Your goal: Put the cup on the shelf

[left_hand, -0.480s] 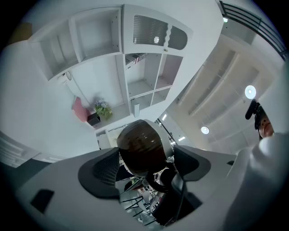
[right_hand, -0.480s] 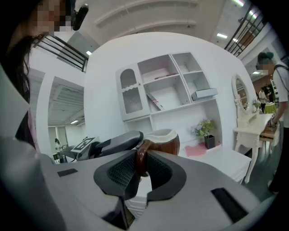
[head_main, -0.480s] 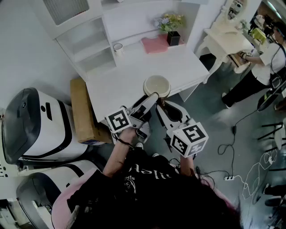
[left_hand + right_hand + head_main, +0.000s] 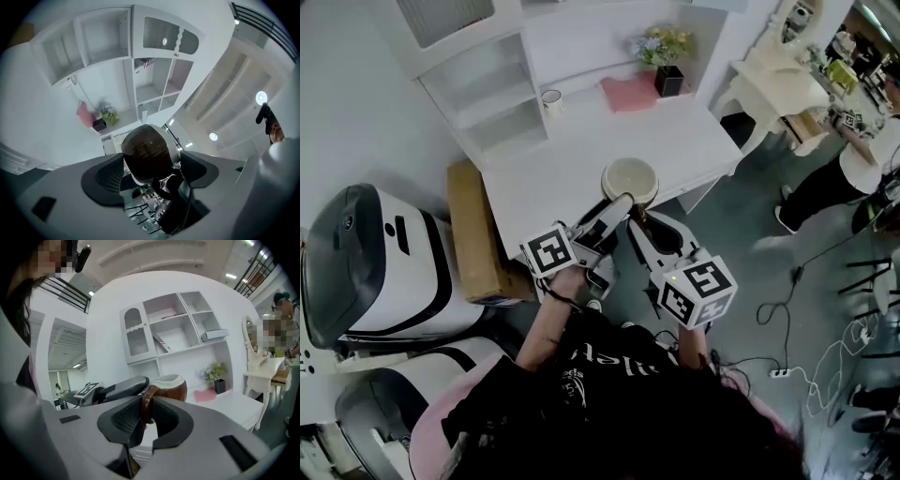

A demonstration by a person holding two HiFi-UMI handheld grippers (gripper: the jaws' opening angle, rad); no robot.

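1. Two grippers on one cup [image 4: 629,178], right over the near edge of the white table [image 4: 572,141].
2. On the left gripper [image 4: 619,206], jaws set wide, one on each side of the cup's round brown body, hugging it between the pads.
3. On the right gripper [image 4: 636,221], jaws squeezed tight on the cup's brown handle [image 4: 146,406], a pad pressed on each side.
4. Cup upright, cream inside and brown outside, mouth facing up. Hard to tell if sitting on the table or lifted a bit.
5. Not on the shelf [image 4: 483,89] yet: shelf well apart from the cup, at the back left of the table, white, with open square spaces.
6. Just beside the shelf, on the table, a small white mug [image 4: 549,100].
7. Farther right along the back, a pink cloth [image 4: 628,92] with a black pot of flowers [image 4: 665,70] just beside it.
8. On the floor left of the table, a long brown box [image 4: 473,230], and next to it a big white and black machine [image 4: 375,258].
9. At far right, a person [image 4: 853,150] in a white top beside a small table [image 4: 773,84].
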